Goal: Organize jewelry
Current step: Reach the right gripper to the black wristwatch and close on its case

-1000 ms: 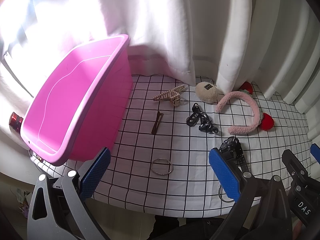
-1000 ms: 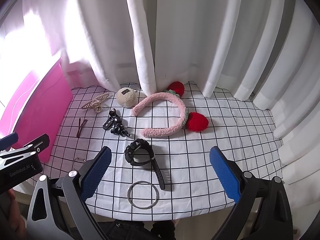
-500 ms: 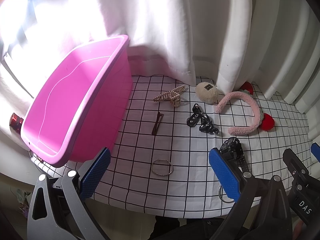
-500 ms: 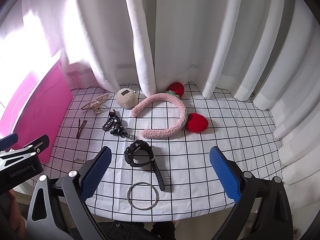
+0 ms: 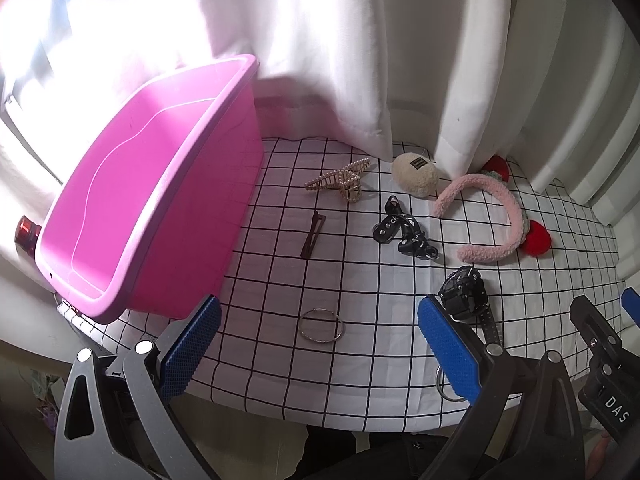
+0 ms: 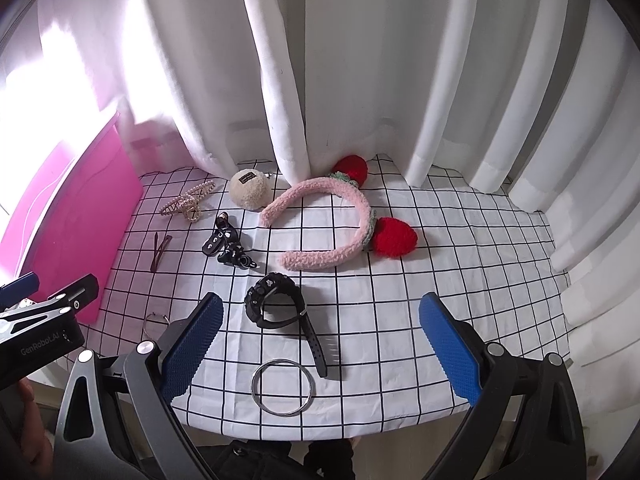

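Left wrist view first: the left gripper (image 5: 318, 350) hangs over the near edge of the checked cloth (image 5: 360, 384) with its blue pads spread wide and nothing between them. Using the pink bin (image 5: 132, 216) as the landmark – it sits at the cloth's left side and looks empty as far as I can see inside. Just right of the bin lies a brown hair clip (image 5: 313, 235), long axis running away from the camera. Farther right of it there's a pearl claw clip (image 5: 340, 182), and toward the near edge a small silver ring (image 5: 321, 326) lies flat, almost dead centre ahead of the open pads. That ring is my guess for the easiest left-hand pick.

Right wrist view: the right gripper (image 6: 320, 350) is also released, jaws wide, holding nothing. Well right of the bin (image 6: 76, 216) lies a black watch (image 6: 276, 302), its strap trailing toward the near edge – so its long axis runs roughly along the gripper's pointing direction. A big silver bangle (image 6: 283, 386) lies just nearer than the strap's tip, right between the pads. The pink headband (image 6: 332, 224) is farther back. The right hand is clearly closer to the watch and bangle, the left to the bin
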Demonstrator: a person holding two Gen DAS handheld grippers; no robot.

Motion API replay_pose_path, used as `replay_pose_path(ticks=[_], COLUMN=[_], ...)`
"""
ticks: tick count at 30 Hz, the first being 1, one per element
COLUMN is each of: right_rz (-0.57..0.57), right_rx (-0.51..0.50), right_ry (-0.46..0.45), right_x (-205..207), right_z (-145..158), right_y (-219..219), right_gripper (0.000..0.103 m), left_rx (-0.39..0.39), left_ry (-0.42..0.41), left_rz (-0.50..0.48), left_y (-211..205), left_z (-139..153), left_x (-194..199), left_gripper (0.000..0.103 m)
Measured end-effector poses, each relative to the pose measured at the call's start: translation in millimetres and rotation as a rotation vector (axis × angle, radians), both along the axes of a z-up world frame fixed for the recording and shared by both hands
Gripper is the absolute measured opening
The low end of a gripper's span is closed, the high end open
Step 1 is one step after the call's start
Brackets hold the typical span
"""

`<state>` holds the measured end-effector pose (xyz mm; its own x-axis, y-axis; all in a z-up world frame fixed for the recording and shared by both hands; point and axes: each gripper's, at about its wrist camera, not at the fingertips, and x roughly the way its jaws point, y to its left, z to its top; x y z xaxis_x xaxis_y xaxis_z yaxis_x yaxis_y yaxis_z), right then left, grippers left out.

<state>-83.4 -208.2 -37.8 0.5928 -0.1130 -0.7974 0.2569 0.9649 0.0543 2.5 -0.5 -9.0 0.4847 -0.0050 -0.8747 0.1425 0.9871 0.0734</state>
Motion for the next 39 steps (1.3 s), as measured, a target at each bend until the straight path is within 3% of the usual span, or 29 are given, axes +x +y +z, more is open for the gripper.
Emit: replay_pose_path(ticks=[8,15,20,30,39], right_rz=[0.013,0.016,0.065,0.238,0.343], right_rx=[0.048,0.098,0.103,0.117,0.095], right_ry=[0.038,0.09,0.118,0.099,0.083], right_x=[-11.1,-22.3,-19.5,14.4,44.4], right_z=[-25.9,-69.0,-97.6,-120.6,-136.7], right_y=[-29.5,-67.9,-80.4,-52.5,-13.7], right_gripper=[0.094,0.094,0.094,0.094,0.094], left_rx=[-0.055,-0.054,-0.054,-0.087,-0.104], left_ry=[0.061,0.091,0.086,0.052,0.061], left_rz=[0.011,-0.019,0.046,0.224,0.138], left_y=[-4.5,-22.2,-16.1,37.8,26.9], left_z=[-32.3,-70.7,-90.6,-112.2,-144.9], left_x=[-5.6,-25.5,-39.9,-33.2,-9.9], left_gripper=[0.097,0.097,0.097,0.097,0.097])
